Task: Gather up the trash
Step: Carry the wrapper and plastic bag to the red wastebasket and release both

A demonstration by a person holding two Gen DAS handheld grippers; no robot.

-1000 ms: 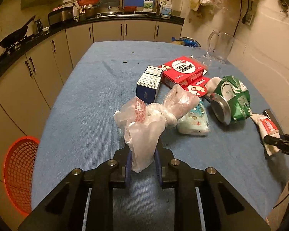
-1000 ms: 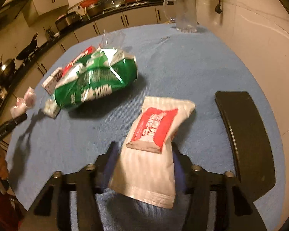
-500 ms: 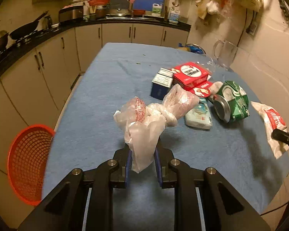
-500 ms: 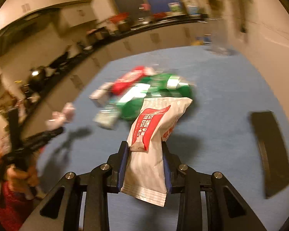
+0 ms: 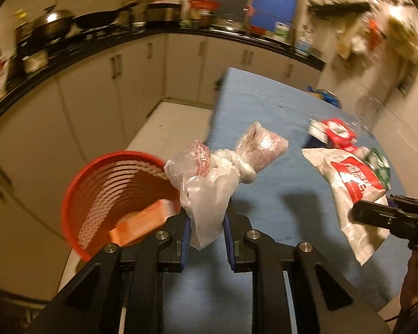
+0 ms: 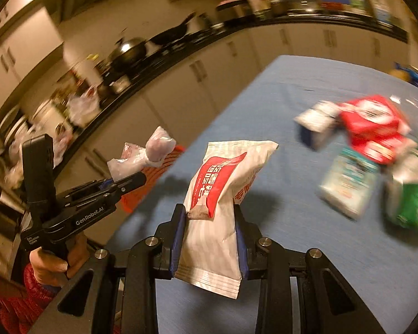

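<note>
My left gripper (image 5: 204,233) has its fingers pinching the tail of a knotted plastic bag (image 5: 217,178), which stands up and leans far-right from the pinch. My right gripper (image 6: 209,239) has its fingers pressed on the lower part of a white-and-red packet (image 6: 220,194), its long axis running away from me.

The red basket (image 5: 103,194) sits on the floor just left of the bench (image 5: 278,211) edge, down and to the left of the bag, so I judge my left hand the nearer one for the drop. An orange thing already lies inside it.

The remaining trash (image 6: 376,150) on the far right is smeared by blur; I make out red, green and pale wrappers only.
</note>
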